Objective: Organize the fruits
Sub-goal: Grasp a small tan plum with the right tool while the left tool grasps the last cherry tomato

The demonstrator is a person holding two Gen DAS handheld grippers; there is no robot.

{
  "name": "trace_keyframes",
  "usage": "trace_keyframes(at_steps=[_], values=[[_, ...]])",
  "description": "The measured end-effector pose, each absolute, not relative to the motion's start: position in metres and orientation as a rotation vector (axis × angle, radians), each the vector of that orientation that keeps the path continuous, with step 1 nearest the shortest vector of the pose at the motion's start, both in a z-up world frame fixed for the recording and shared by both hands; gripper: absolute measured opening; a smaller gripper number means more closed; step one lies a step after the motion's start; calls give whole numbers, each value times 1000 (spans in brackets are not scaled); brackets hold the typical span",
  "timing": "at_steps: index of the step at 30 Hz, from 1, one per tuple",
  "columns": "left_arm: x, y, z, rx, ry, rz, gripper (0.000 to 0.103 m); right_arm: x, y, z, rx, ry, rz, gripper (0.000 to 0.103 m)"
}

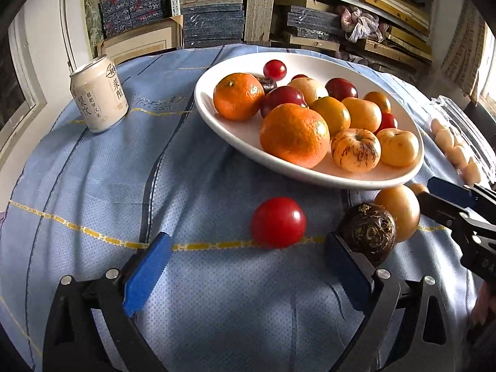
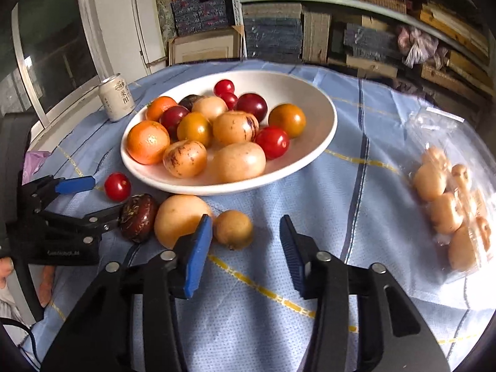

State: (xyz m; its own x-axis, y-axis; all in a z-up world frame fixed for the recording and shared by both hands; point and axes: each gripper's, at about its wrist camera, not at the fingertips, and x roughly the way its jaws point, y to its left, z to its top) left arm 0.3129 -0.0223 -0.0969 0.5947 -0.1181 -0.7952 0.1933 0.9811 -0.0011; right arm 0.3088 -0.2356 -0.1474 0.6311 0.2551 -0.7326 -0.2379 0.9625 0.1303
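- Left gripper (image 1: 248,266): jaws spread wide, gripping nothing; its right blue pad touches or nearly touches the dark brown wrinkled round fruit (image 1: 367,232); can't tell which.
- Glossy red tomato (image 1: 278,222) lies on the cloth between and just ahead of those jaws.
- Right gripper (image 2: 246,249): jaws partly closed, nothing between them; small tan round fruit (image 2: 233,229) just ahead, left of centre.
- Larger yellow-orange smooth fruit (image 2: 181,218) beside it, touching the dark one.
- White oval ceramic bowl (image 2: 322,99) behind, heaped with fruit.
- Pale drink can (image 1: 99,97) far left on the blue-clothed tabletop (image 1: 93,186).
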Motion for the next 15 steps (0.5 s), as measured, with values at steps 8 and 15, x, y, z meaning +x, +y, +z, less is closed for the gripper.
trace_keyframes(at_steps=[8, 15], values=[[313, -22, -97, 90, 918, -181, 100, 315, -240, -151, 38, 843, 265, 30], [312, -22, -97, 90, 918, -182, 100, 320, -239, -150, 39, 855, 268, 29]])
